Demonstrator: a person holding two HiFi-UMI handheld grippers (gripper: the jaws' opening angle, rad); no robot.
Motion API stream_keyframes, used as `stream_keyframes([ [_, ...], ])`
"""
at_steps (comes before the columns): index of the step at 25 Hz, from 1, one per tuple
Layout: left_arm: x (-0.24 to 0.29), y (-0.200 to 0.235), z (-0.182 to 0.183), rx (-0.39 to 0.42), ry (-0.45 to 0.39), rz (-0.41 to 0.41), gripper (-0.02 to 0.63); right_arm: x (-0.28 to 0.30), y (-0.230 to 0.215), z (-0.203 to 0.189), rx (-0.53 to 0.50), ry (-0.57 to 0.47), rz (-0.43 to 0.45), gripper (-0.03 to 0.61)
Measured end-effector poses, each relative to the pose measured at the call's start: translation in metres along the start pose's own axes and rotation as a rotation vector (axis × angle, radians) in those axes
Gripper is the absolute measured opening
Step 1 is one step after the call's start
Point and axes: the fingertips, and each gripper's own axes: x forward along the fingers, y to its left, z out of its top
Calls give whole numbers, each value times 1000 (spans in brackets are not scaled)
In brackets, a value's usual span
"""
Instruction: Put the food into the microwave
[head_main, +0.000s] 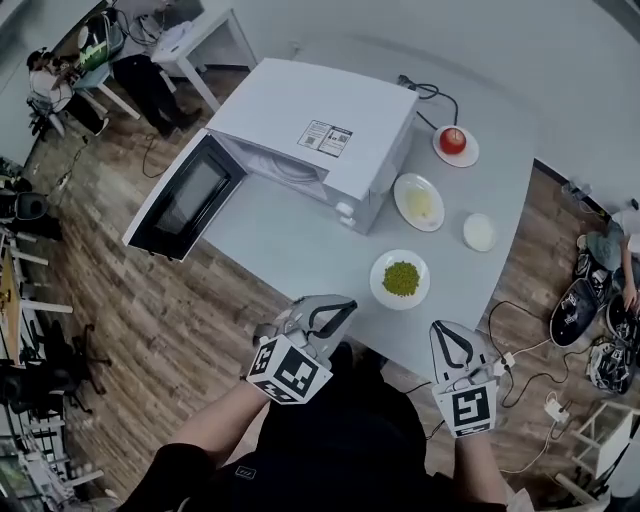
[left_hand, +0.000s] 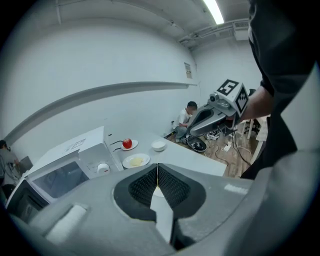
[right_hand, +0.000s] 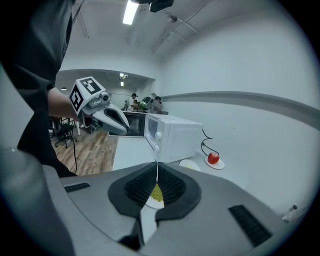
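Both tools closed, empty: left tool (head_main: 346, 306) and right tool (head_main: 439, 327) hang at the counter (head_main: 290, 235) edge nearest the person. Microwave (head_main: 310, 130) door (head_main: 185, 195) already open. Plate of green peas (head_main: 401, 278) sits nearest, untouched. Likely step: approach for the first pick-up. Next: open a tool's jaws, reach the plate rim.

Grey table (head_main: 290, 235) on wood floor (head_main: 150, 320). Black cable (head_main: 443, 94) on table's far side. Far left: white desk (head_main: 205, 35), standing person (head_main: 150, 85) beside it, seated person (head_main: 45, 85) further left. Left: black chairs (head_main: 45, 375). Right, on floor: dark bags (head_main: 578, 312), power strip (head_main: 548, 408) with white cords. Strip light (left_hand: 215, 10) on ceiling.
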Motion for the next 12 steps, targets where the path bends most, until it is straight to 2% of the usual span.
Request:
stream_keyframes([
  [4, 27, 6, -21, 111, 73, -10, 11, 21, -8, -25, -74, 75, 25, 15],
  [9, 63, 13, -50, 313, 127, -16, 11, 54, -14, -44, -24, 108, 61, 15],
  [12, 81, 12, -66, 425, 142, -28, 11, 69, -15, -54, -44, 128, 75, 15],
])
